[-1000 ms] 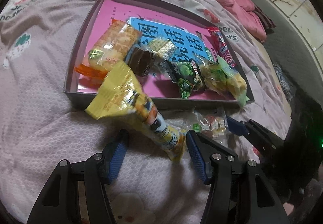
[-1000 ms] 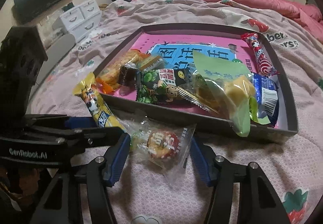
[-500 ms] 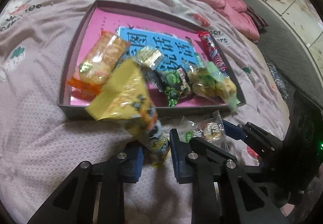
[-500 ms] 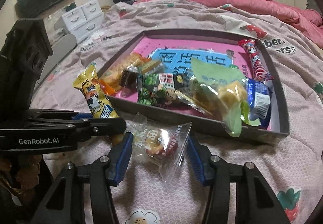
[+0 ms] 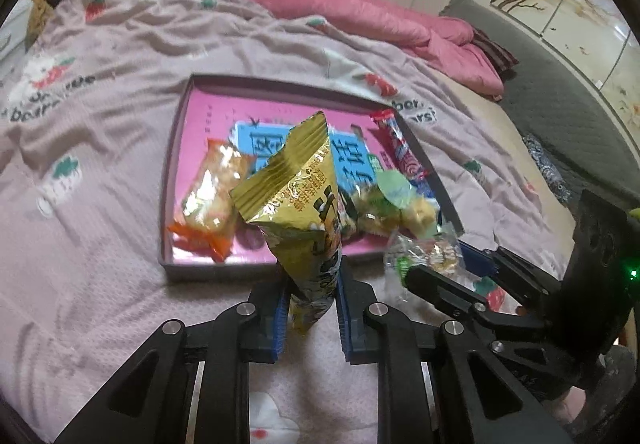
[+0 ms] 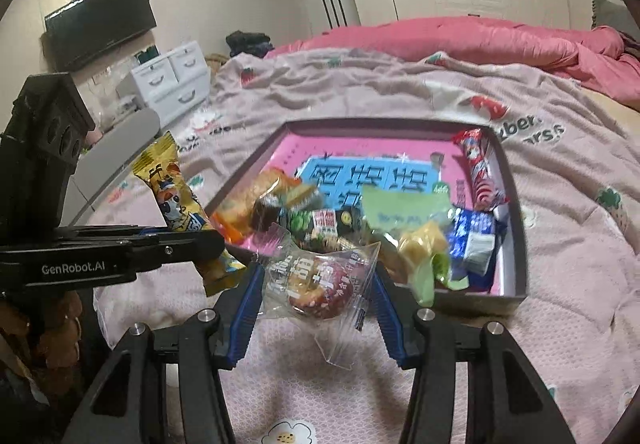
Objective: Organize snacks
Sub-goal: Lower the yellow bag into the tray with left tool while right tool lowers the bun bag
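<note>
In the left wrist view, the left gripper had its blue-padded fingers clamped on the lower end of a long yellow foil snack packet, which stood up from the jaws with its crimped top tilted over the near edge of a shallow grey-walled tray with a pink printed floor. The tray lay on a pale pink bedspread with strawberry prints and held an orange-ended cracker packet, a red candy stick wrapper along its right wall and a green-and-yellow wrapped cake. To the right, the right gripper held a clear plastic packet with a round pastry just beside the tray's near right corner.

In the right wrist view, the right gripper had its blue pads pressed against both sides of the clear pastry packet, raised before the tray's near wall. The left gripper reached in from the left, pinching the yellow packet. A blue wrapped snack lay in the tray's near right corner.
</note>
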`<state>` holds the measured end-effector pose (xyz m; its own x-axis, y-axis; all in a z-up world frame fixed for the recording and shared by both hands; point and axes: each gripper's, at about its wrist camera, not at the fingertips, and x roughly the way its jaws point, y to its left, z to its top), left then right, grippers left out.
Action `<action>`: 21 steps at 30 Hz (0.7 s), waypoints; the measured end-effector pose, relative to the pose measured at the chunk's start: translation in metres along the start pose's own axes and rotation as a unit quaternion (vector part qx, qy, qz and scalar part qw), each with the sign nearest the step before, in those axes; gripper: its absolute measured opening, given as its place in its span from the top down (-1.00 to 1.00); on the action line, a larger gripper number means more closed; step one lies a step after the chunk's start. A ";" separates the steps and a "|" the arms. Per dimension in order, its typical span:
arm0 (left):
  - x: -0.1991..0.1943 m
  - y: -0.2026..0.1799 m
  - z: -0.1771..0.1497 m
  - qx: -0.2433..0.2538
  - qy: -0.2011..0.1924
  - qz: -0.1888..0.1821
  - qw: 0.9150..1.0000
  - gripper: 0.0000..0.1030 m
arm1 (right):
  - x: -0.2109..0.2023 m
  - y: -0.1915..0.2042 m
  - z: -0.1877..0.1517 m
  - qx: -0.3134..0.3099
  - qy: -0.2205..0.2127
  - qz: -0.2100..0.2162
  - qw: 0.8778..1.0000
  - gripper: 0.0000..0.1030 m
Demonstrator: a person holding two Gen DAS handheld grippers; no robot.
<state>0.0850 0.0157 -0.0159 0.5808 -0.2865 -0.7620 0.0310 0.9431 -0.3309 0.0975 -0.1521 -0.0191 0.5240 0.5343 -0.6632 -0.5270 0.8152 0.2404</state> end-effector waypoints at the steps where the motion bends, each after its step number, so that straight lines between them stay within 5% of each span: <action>1: -0.001 0.000 0.002 0.002 -0.003 0.003 1.000 0.59 | -0.002 -0.001 0.001 0.002 -0.005 -0.001 1.000 -0.03; 21: 0.001 0.004 0.027 0.003 -0.028 0.030 0.999 0.59 | -0.028 -0.044 0.022 0.057 -0.066 -0.015 0.996 -0.03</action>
<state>0.1075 0.0236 -0.0026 0.6265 -0.2187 -0.7481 -0.0011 0.9596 -0.2814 0.1205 -0.1977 0.0050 0.6253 0.5284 -0.5742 -0.4340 0.8470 0.3069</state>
